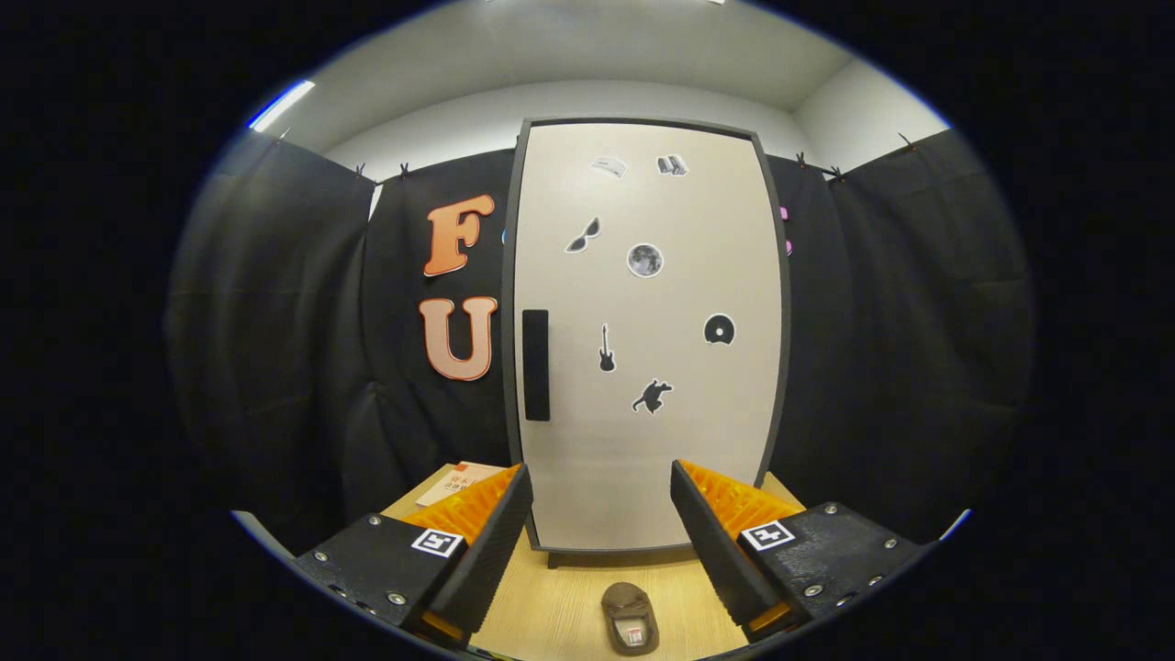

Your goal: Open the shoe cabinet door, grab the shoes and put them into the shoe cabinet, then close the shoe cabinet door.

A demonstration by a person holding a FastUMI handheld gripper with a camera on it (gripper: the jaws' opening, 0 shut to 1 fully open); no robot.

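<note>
A tall shoe cabinet (643, 441) stands upright just beyond my fingers, its pale door shut inside a dark frame. A black vertical handle (535, 364) sits near the door's left edge, and several small stickers dot the panel. My gripper (601, 487) is open, with its two fingers spread wide in front of the cabinet's lower part and nothing between them. A brown shoe (630, 618) lies on the wooden table (551, 615) between the fingers, close in front of the cabinet's foot, toe pointing toward the door.
A sheet of paper or booklet (456, 481) lies on the table left of the cabinet, behind the left finger. Black cloth walls close in on the left, right and behind the cabinet.
</note>
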